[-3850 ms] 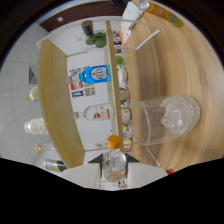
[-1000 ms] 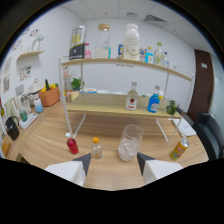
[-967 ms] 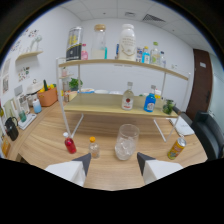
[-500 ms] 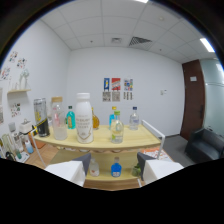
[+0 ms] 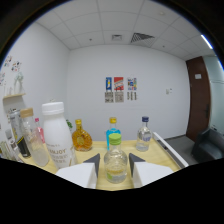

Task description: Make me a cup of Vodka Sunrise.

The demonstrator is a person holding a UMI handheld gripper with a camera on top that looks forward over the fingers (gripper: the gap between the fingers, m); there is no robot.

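My gripper [image 5: 114,167] is up at the top shelf [image 5: 160,150] of the wooden rack. A small clear bottle with a green cap [image 5: 115,159] stands on the shelf between my two white fingers [image 5: 92,167]. Their dark tips touch its sides, so the gripper is shut on it. Just beyond it stands a blue bottle with a yellow cap [image 5: 113,129]. To its left is a round amber bottle [image 5: 81,138], and to its right a clear bottle with a dark blue cap [image 5: 143,136].
A tall white bottle marked ENJOY [image 5: 56,137] and a clear bottle with a tan cap [image 5: 31,142] stand close on the left. Posters [image 5: 120,90] hang on the far wall. On the right are a dark door [image 5: 200,100] and a dark chair [image 5: 210,142].
The view rose from the table with the glass to the top shelf. My fingers drew closer together around the green-capped bottle.
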